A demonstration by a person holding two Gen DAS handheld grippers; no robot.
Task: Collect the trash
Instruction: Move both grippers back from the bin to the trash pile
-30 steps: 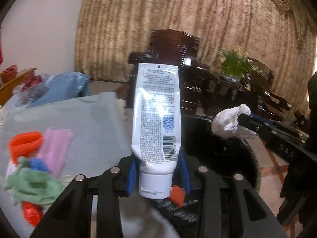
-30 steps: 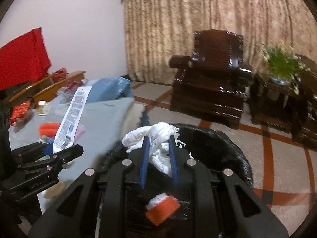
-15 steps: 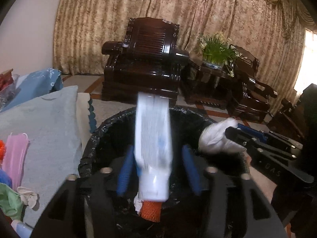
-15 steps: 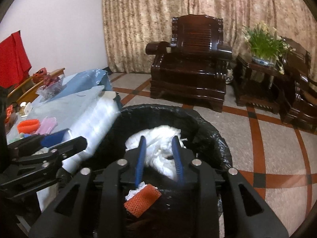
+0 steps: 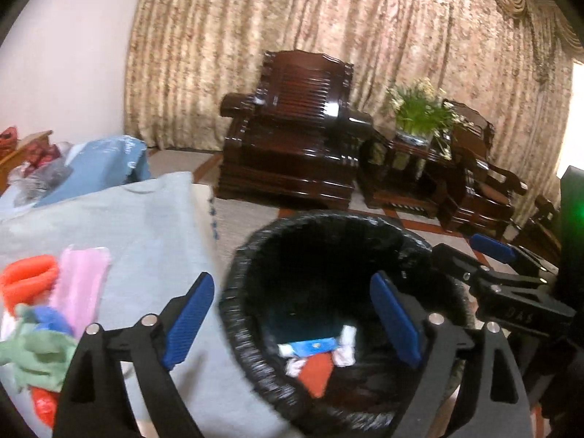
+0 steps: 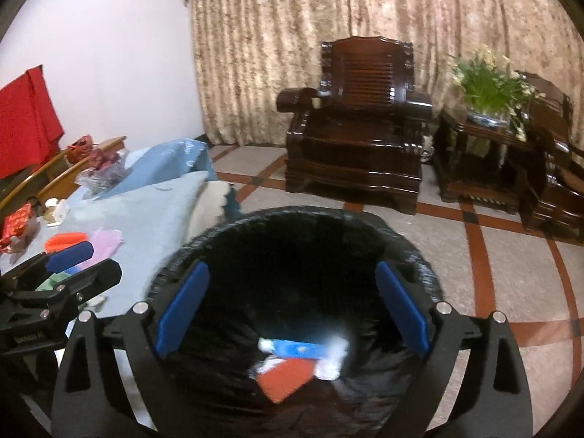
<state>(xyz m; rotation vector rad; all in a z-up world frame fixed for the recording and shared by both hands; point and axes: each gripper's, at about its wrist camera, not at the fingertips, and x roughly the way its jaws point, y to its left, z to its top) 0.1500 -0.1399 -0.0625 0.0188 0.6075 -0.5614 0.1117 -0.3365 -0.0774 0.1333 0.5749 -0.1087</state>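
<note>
Both the left gripper (image 5: 292, 319) and right gripper (image 6: 292, 314) were opening, jaws wide and empty, above the bin (image 6: 419, 252) ahead, its trash (image 6: 288, 376) below them, the drop apparently done; remaining litter (image 5: 54, 306) to their left called for reaching back.

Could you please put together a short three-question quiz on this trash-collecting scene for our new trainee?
1. True or false: the left claw has something between its pads.
2. What lines the bin?
A) a black bag
B) a white bag
C) nothing
3. Name one coloured item left on the grey cloth.

Key
1. False: its jaws are opening with nothing between them, as are the right claw's.
2. A.
3. The pink mask, the orange piece or the green scrap.
</note>
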